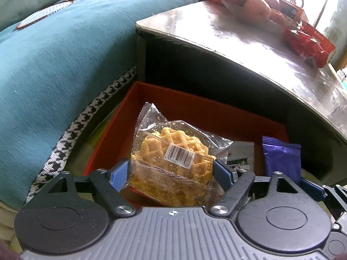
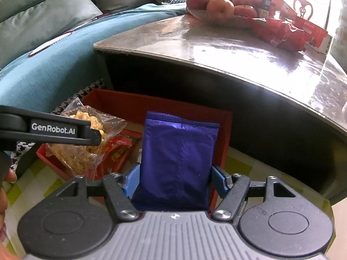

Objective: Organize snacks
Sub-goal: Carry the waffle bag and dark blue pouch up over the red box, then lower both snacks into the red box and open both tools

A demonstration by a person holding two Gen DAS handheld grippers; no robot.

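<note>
Both hands are at the placing step, each carrying one snack over the red box (image 1: 195,112) that sits on the floor beside the desk (image 1: 249,49). The left tool (image 1: 172,169) is clamped on a clear-wrapped waffle cake (image 1: 171,158), its blue pads pressing the packet's two sides, and the packet hangs above the box's left part. The right tool (image 2: 175,177) grips a purple packet (image 2: 180,151) by its lower half, upright, over the box's right side. Inside the box a red-wrapped snack (image 2: 119,151) already lies on the bottom, along with what seems to be a green-and-white sachet (image 1: 240,153), though it is partly hidden. The next move, as I judge it, calls for lowering each packet until it sits within the box walls, then widening the jaws to release it. The two tools are close together, so one should probably go down first, and the crumbly cake wants a gentle set-down, not a drop.
</note>
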